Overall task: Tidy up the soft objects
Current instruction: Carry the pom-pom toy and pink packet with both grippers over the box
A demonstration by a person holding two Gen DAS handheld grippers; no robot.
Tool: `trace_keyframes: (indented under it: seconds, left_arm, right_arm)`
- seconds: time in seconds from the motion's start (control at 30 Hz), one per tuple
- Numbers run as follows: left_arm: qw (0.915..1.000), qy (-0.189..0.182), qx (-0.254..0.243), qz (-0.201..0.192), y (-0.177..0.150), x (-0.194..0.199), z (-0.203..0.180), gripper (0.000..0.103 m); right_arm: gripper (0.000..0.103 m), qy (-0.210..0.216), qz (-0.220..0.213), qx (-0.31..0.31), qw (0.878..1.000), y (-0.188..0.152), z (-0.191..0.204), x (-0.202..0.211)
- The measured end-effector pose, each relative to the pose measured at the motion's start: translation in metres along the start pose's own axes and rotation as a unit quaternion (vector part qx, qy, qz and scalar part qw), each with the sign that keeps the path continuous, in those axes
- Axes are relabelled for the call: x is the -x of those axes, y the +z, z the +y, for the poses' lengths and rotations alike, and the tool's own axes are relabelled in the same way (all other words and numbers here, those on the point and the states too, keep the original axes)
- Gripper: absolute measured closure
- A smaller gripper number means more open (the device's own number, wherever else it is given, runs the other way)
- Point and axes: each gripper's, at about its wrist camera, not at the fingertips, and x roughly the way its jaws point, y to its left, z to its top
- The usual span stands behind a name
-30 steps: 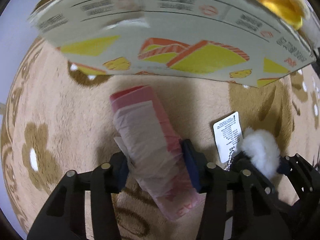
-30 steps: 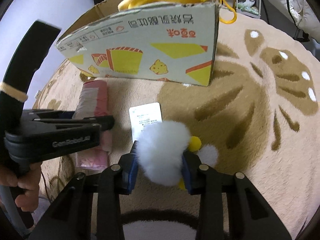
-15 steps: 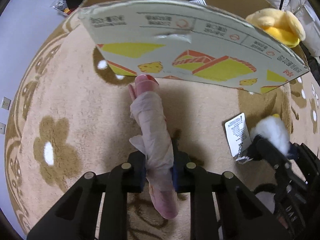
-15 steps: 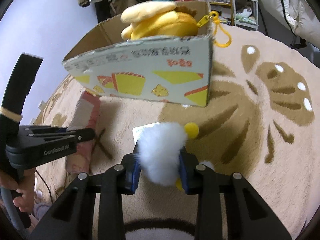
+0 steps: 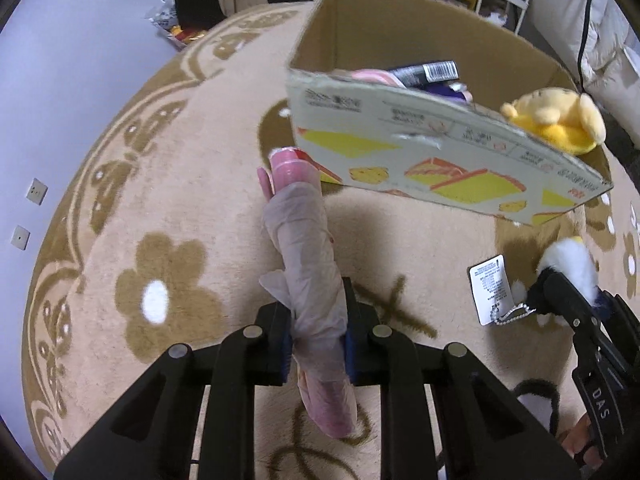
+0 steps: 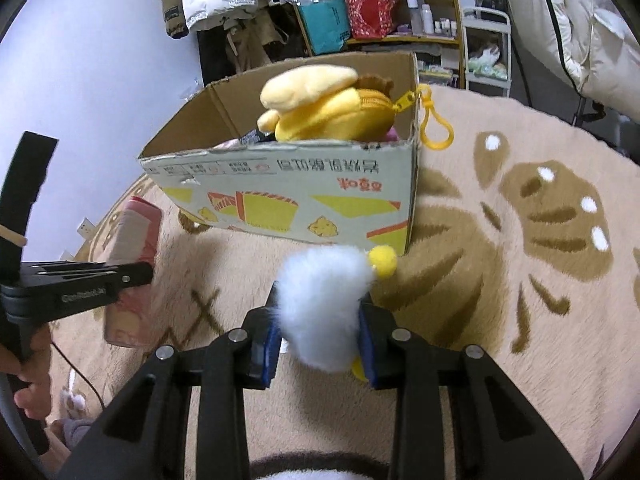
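Aloft over the rug (image 5: 168,216), the left hand-held gripper (image 5: 316,346) is clamped on a pink roll (image 5: 308,280), pinched low on its length so most of it juts forward toward the box (image 5: 440,168). The roll is a soft tube sheathed in crinkled, translucent wrap, its bare pink tip just short of the box's printed near wall. To the right, the right hand-held gripper (image 6: 320,340) is closed on a white plush (image 6: 324,304), squeezed at its middle, fluffy, with a yellow pom (image 6: 383,260) at its top and a paper tag (image 5: 490,288) dangling on a bead chain. Both appear lifted for dropping into the open box, where a yellow plush (image 6: 320,108) already rests against the right corner.
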Motion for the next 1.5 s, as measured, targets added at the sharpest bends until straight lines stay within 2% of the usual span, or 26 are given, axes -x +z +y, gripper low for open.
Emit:
trace_keyframes:
  seconds: [0.23, 0.4, 0.6, 0.7, 0.8, 1.17, 1.3, 1.5]
  left_arm:
    - [0.9991, -0.003, 0.016, -0.040, 0.002, 0.018, 0.024, 0.085]
    - [0.9966, -0.004, 0.011, -0.081, 0.003, 0.034, 0.029, 0.085]
    - [0.9877, -0.014, 0.001, -0.155, 0.007, 0.059, 0.032, 0.085]
    - [0.9812, -0.031, 0.002, -0.190, 0.011, 0.067, 0.033, 0.085]
    - [0.9776, -0.038, 0.001, -0.207, 0.018, 0.068, 0.033, 0.085]
    - [0.9633, -0.012, -0.045, -0.264, 0.056, 0.091, 0.014, 0.084]
    - [0.9607, -0.005, -0.054, -0.272, 0.071, 0.093, 0.010, 0.084]
    - [0.9507, 0.001, -0.064, -0.303, 0.089, 0.100, 0.008, 0.084]
  right_arm:
    - [0.069, -0.030, -0.033, 0.008, 0.999, 0.007, 0.002, 0.020]
    - [0.069, -0.027, -0.066, 0.009, 0.997, 0.017, 0.004, 0.041]
    - [0.069, -0.021, -0.108, 0.023, 0.994, 0.031, 0.011, 0.064]
    - [0.069, -0.020, -0.119, 0.027, 0.992, 0.040, 0.014, 0.069]
    - [0.069, -0.015, -0.130, 0.033, 0.991, 0.050, 0.018, 0.072]
    - [0.069, 0.001, -0.178, 0.073, 0.981, 0.099, 0.039, 0.096]
    - [0.069, -0.017, -0.178, 0.098, 0.979, 0.116, 0.048, 0.092]
    - [0.069, -0.002, -0.201, 0.110, 0.974, 0.134, 0.057, 0.088]
